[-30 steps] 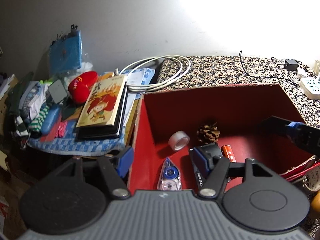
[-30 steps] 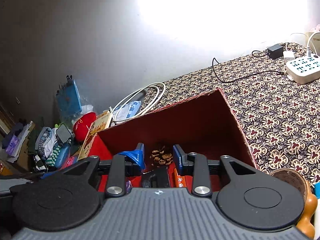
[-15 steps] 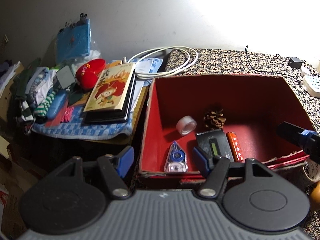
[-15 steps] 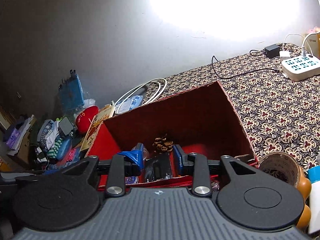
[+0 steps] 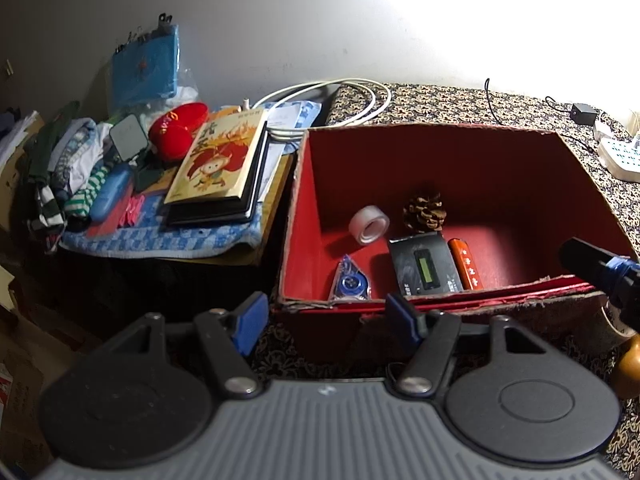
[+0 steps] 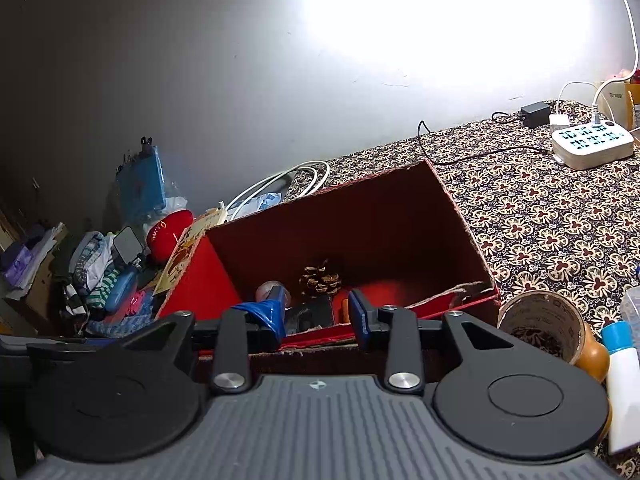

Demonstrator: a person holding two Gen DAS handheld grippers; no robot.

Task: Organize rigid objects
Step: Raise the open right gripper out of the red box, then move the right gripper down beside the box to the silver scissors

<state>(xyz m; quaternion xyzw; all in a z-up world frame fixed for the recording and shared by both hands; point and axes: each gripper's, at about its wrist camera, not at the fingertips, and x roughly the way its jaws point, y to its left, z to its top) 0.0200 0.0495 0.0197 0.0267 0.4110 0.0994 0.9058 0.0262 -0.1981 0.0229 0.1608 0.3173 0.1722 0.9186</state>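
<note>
your left gripper (image 5: 324, 317) is spread wide with nothing between the pads, hovering just outside the near wall of the red box (image 5: 440, 152); the box contents lie beyond the fingertips, not between them. your right gripper (image 6: 316, 314) is also parted and holding nothing, fingertips over the box's near rim, the left pad's blue cover looks crumpled. inside the box, on the floor: tape roll (image 5: 369, 225) toward the left, pinecone (image 5: 424, 213) beside it at the back, black device with a green screen (image 5: 424, 268) in front of the pinecone, orange bar (image 5: 465, 264) touching the device's right edge, and a blue correction-tape dispenser (image 5: 351, 284) in the near left corner. all five sit in the left half; the right half of the floor shows only red. left view gives you the full layout; right view only catches the pinecone (image 6: 320, 280), part of the roll and device behind your fingers, and hides the dispenser. right view adds what the left one barely shows: a wide tape roll (image 6: 540, 326) standing just right of the box on the patterned cloth (image 6: 560, 220), a white tube with blue cap (image 6: 622, 380) beside it, and the power strip (image 6: 592, 146) far back. left view shows the side pile: book (image 5: 218, 160) on a blue towel (image 5: 160, 236), a red case (image 5: 178, 130), and a coiled white cable (image 5: 340, 100) behind.
</note>
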